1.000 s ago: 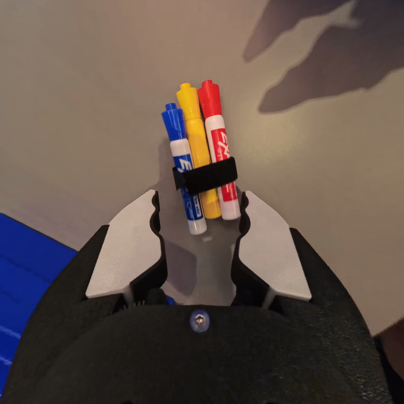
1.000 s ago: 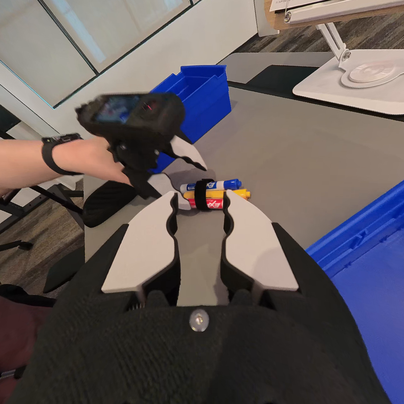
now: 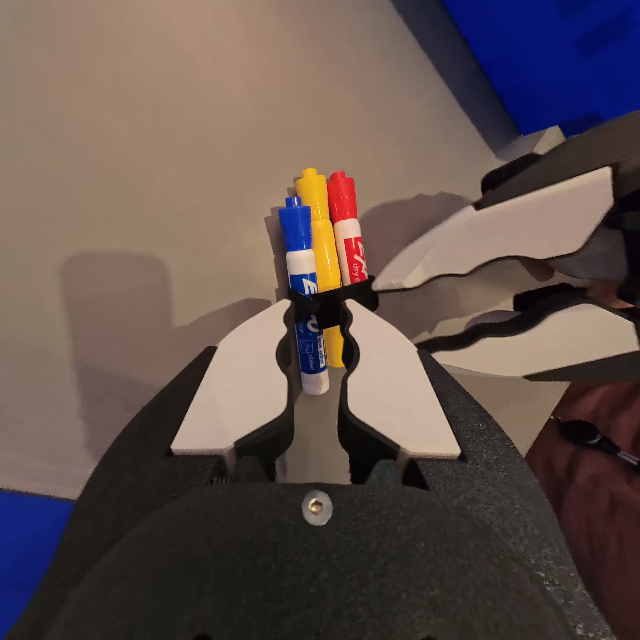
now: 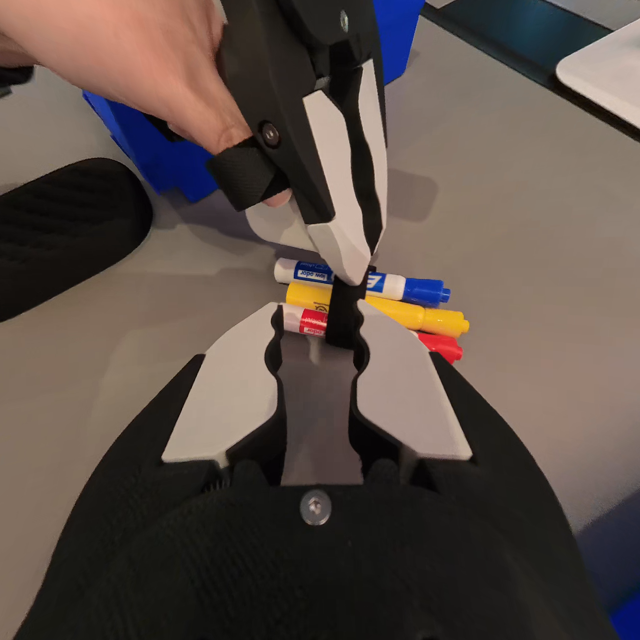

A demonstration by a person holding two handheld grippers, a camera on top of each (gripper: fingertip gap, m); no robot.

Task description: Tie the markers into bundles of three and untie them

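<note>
Three markers, blue (image 3: 304,277), yellow (image 3: 320,239) and red (image 3: 346,228), lie side by side on the grey table (image 3: 138,138), bound by a black strap (image 4: 341,318). The left gripper (image 3: 317,308) comes down over the bundle, jaws narrowed around the strap at the blue marker; whether they actually pinch it cannot be told. The right gripper (image 4: 317,308) is spread, its tips at the strap beside the red marker. A blue bin (image 4: 166,162) stands behind; its contents are hidden.
</note>
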